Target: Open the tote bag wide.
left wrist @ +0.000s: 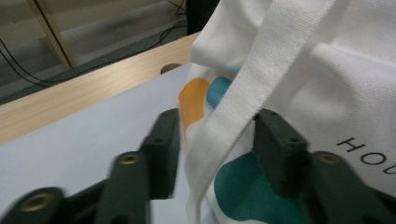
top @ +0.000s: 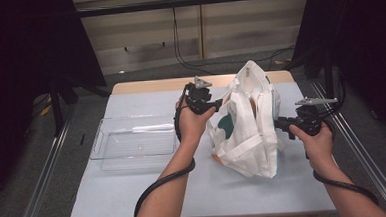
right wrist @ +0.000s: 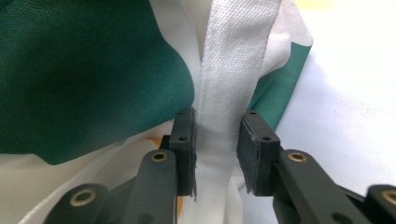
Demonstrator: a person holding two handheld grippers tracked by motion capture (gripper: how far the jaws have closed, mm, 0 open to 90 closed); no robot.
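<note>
A white cloth tote bag with green, teal and orange patches stands on the right half of the table. My left gripper is at its left side, near the top. In the left gripper view the jaws stand apart around a white strap and the bag's edge, with room beside the strap. My right gripper is at the bag's right side. In the right gripper view its pads sit against both edges of another white strap, which fills the gap between them.
A clear plastic tray lies on the left half of the pale blue table cover. The wooden table edge runs along the far side. Metal rails flank the table on the floor.
</note>
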